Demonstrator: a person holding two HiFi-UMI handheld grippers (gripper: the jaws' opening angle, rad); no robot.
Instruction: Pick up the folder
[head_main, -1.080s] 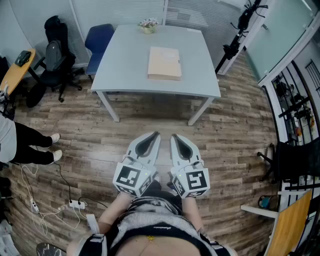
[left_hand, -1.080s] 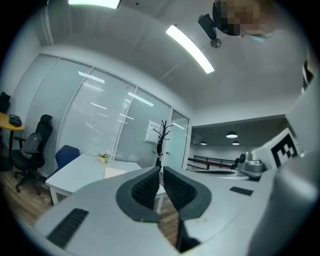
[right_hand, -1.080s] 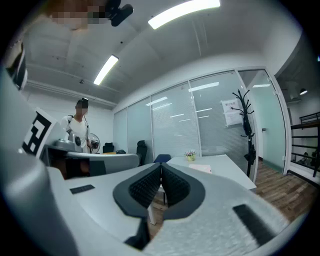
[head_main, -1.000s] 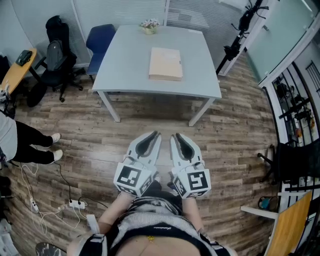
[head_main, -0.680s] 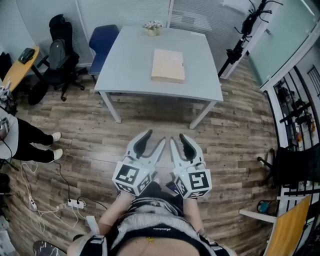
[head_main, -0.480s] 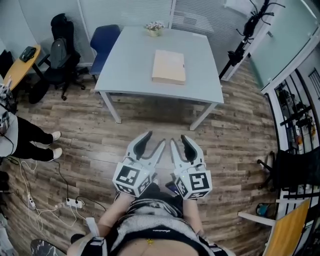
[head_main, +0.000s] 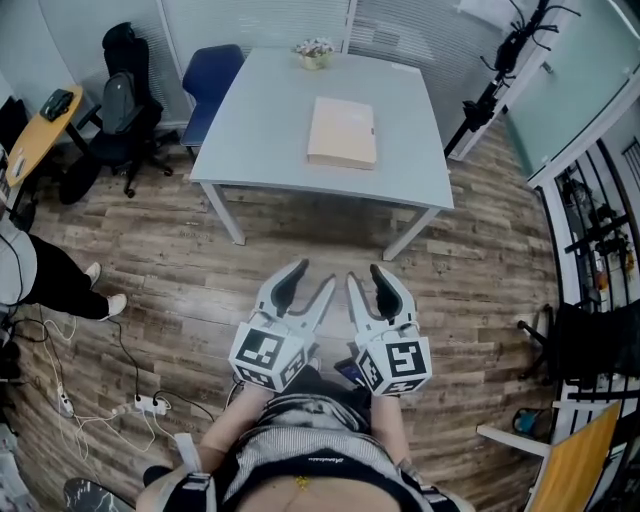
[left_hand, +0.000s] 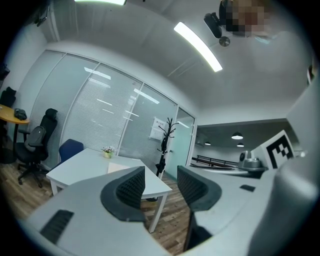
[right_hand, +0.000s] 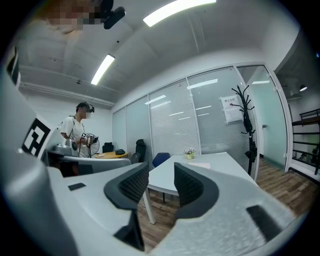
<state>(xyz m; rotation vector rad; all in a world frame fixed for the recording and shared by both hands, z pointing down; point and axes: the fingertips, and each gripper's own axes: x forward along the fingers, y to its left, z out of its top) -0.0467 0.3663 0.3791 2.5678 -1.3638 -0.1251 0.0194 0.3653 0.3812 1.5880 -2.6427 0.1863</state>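
Observation:
A beige folder (head_main: 342, 132) lies flat on the light grey table (head_main: 260, 140), right of its middle. Both grippers hang over the wooden floor, well short of the table, pointing level at it. My left gripper (head_main: 313, 277) stands open with nothing between its fingers. The jaws of my right gripper (head_main: 366, 275) have just been opening and are parted, also with nothing between them. In the left gripper view the folder (left_hand: 119, 167) shows far off past the gripper (left_hand: 161, 182). In the right gripper view the folder (right_hand: 200, 164) is a pale strip on the table beyond the gripper (right_hand: 161, 180).
A small flower pot (head_main: 316, 52) stands at the table's far edge. A blue chair (head_main: 210, 75) and a black office chair (head_main: 115, 110) are at the left, a coat rack (head_main: 500, 70) at the right. A person (head_main: 30, 270) stands left; cables and a power strip (head_main: 150, 405) lie on the floor.
Both grippers went from shut to open. They and the view edged slightly forward toward the table. The folder has not moved.

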